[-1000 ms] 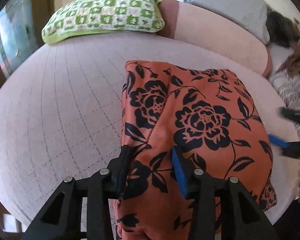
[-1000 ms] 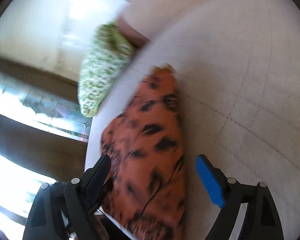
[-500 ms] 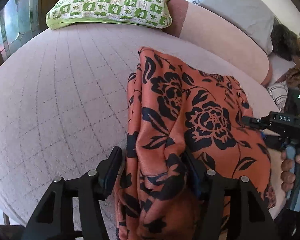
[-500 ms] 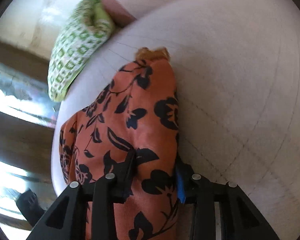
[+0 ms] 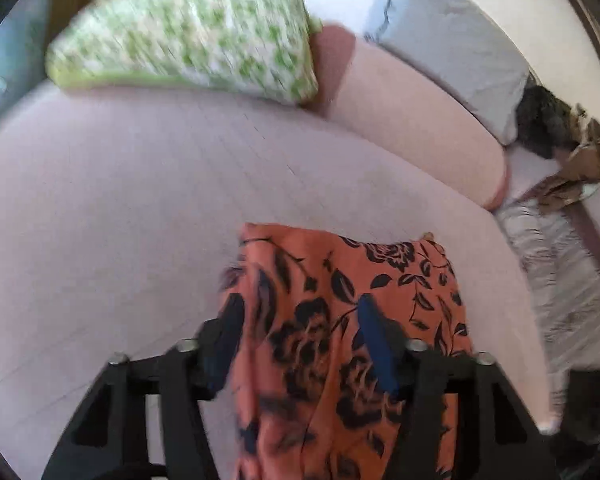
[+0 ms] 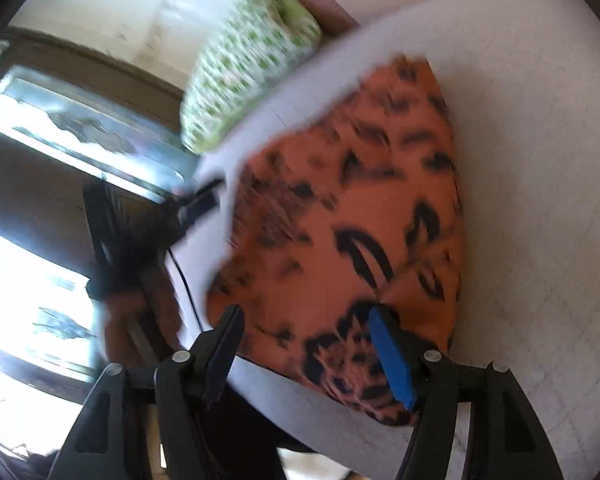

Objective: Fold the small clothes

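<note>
An orange garment point(image 5: 364, 300) with black flowers is lying folded and rumpled on the pale pink bed point(image 5: 120, 220).

A pale pink quilted bed cover point(image 5: 112, 208) carries everything. An orange garment with black flowers point(image 5: 364, 280) lies folded on it near the front edge. A green-and-white patterned pillow point(image 5: 188, 36) rests at the far side, beside a pink bolster point(image 5: 412, 120). A grey pillow point(image 5: 452, 44) lies behind the bolster.
</note>
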A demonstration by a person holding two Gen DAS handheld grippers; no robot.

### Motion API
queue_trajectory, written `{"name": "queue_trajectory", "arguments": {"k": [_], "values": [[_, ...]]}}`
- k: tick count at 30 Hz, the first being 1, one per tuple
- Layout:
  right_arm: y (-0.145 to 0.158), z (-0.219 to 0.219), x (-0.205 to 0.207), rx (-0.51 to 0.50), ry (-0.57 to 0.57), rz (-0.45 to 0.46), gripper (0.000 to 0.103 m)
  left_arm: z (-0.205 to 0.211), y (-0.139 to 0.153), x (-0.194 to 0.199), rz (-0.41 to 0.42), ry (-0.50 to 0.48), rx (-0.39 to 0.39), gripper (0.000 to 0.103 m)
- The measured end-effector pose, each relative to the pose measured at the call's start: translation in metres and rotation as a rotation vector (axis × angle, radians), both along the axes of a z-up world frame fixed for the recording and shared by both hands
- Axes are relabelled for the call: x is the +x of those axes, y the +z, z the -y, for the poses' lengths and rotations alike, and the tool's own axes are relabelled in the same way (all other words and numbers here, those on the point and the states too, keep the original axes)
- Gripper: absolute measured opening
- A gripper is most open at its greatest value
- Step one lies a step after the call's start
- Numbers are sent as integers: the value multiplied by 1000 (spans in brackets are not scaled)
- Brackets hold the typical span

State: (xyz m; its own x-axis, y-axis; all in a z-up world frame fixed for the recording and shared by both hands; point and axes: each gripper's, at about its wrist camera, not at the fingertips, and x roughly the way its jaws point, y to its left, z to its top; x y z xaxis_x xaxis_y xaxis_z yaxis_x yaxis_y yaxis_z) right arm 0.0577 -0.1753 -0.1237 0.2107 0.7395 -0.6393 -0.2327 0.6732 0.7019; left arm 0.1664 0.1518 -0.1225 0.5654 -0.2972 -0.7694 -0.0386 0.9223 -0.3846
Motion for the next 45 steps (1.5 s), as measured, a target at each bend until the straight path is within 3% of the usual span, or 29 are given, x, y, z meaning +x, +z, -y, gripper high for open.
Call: {"name": "queue_trajectory", "arguments": {"k": [1,2,5,7,9,12,14,16,18,20,22,24,25,26,27,29,34,36,38,39,40,41,42,44,45], "values": [[-12,-5,-1,-5,9,-31,69,-3,-12,10,-45,10,31,21],[-17,-8,-1,-6,11,-34,69,-9,-24,13,-83,21,39,20],[-17,-11,-4,-7,22,1,69,-32,-43,8,-91,61,-96,22],[-22,-7,-4,10,19,-6,69,-21,-40,5,-67,39,-3,25],[-23,-6,3,13,12,-10,69,-6,-35,5,-69,43,130,42],[-15,-8,1,5,25,-4,73,6,-10,-5,-27,49,204,41],[-5,0,-6,26,9,9,73,22,16,-27,67,15,269,41],[4,15,-13,60,-21,34,73,40,36,-51,138,-25,301,43],[8,31,-18,66,-72,53,74,57,54,-81,203,-71,277,52],[5,48,-17,82,-122,44,75,78,54,-94,214,-105,282,54],[-3,60,-12,85,-174,1,75,85,36,-96,176,-132,288,54],[-17,65,-8,146,-186,-55,76,86,-9,-85,19,-120,331,54],[-30,61,-4,149,-169,-113,76,85,-18,-84,12,-123,335,55],[-43,53,-2,101,-138,-174,74,87,-19,-88,49,-125,355,55],[-46,48,-2,48,-118,-169,65,89,-13,-88,43,-129,373,54],[-33,47,-4,0,-91,-139,64,91,-1,-89,39,-133,365,53],[-13,71,18,101,-181,-92,78,96,42,-90,181,-138,356,53],[-19,77,41,133,-236,-107,78,95,28,-80,141,-147,371,53],[-33,71,61,176,-227,-151,78,87,-7,-66,17,-129,412,53],[-46,62,70,189,-183,-212,77,83,-16,-59,9,-109,399,53],[-59,46,77,182,-118,-279,57,79,-18,-62,27,-96,396,53],[-53,42,75,127,-114,-246,54,79,-17,-64,33,-99,406,53],[-44,40,73,104,-106,-209,44,79,-16,-65,34,-102,415,53],[-28,39,65,55,-108,-121,41,77,-17,-67,37,-105,400,53],[-36,36,66,9,-109,-129,41,75,-19,-67,37,-103,388,53]]}}
